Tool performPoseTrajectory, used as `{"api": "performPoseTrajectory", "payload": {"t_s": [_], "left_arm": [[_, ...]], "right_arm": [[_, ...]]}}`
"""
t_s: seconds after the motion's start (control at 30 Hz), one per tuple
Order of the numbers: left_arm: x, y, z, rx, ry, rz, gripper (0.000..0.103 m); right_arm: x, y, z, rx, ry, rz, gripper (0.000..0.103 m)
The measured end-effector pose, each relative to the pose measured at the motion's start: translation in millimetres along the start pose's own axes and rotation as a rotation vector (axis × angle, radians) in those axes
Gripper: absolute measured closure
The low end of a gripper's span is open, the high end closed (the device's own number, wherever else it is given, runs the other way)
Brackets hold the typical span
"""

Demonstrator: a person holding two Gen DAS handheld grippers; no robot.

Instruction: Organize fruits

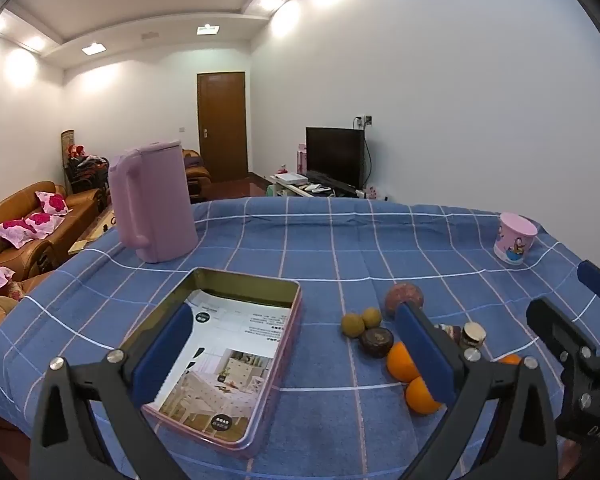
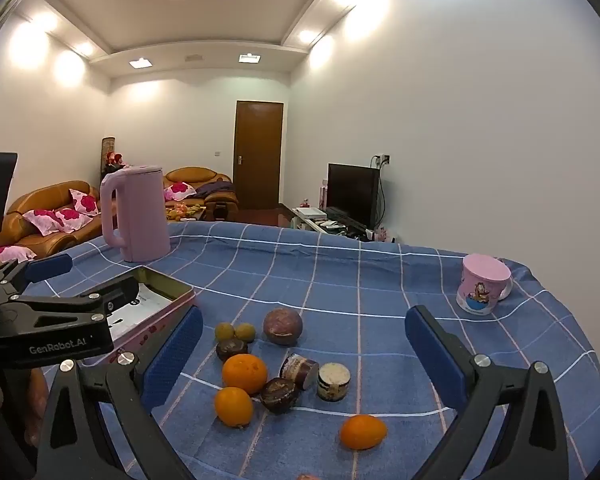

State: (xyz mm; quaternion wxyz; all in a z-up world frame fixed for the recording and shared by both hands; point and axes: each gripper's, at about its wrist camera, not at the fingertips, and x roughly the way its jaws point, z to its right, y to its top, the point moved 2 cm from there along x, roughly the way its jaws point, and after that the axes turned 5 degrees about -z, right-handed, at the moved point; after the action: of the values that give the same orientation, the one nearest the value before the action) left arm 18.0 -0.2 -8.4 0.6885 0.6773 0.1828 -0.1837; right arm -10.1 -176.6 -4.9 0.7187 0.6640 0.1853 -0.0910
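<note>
An open pink tin box (image 1: 236, 360) lined with a printed sheet lies on the blue checked cloth; its corner shows in the right wrist view (image 2: 168, 296). Right of it sits a cluster of fruit: three oranges (image 2: 244, 373), two small green fruits (image 2: 225, 331), a large brownish round fruit (image 2: 282, 325), dark round ones (image 2: 231, 349) and small jars (image 2: 333, 381). My left gripper (image 1: 296, 356) is open and empty above the tin's right side. My right gripper (image 2: 304, 360) is open and empty, hovering over the fruit cluster (image 1: 376, 340).
A pink kettle (image 1: 152, 204) stands at the back left of the table. A pink cartoon cup (image 2: 482, 288) stands at the right. The table's far edge drops off toward a sofa, door and television.
</note>
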Motion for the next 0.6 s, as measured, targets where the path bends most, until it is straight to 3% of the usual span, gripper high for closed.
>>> {"api": "performPoseTrajectory", "payload": {"t_s": [0.6], "left_arm": [[-1.5, -0.8, 6.9, 0.022, 0.018, 0.012, 0.0]], "right_arm": [[-5.4, -1.6, 4.9, 0.012, -0.006, 0.009, 0.001]]}}
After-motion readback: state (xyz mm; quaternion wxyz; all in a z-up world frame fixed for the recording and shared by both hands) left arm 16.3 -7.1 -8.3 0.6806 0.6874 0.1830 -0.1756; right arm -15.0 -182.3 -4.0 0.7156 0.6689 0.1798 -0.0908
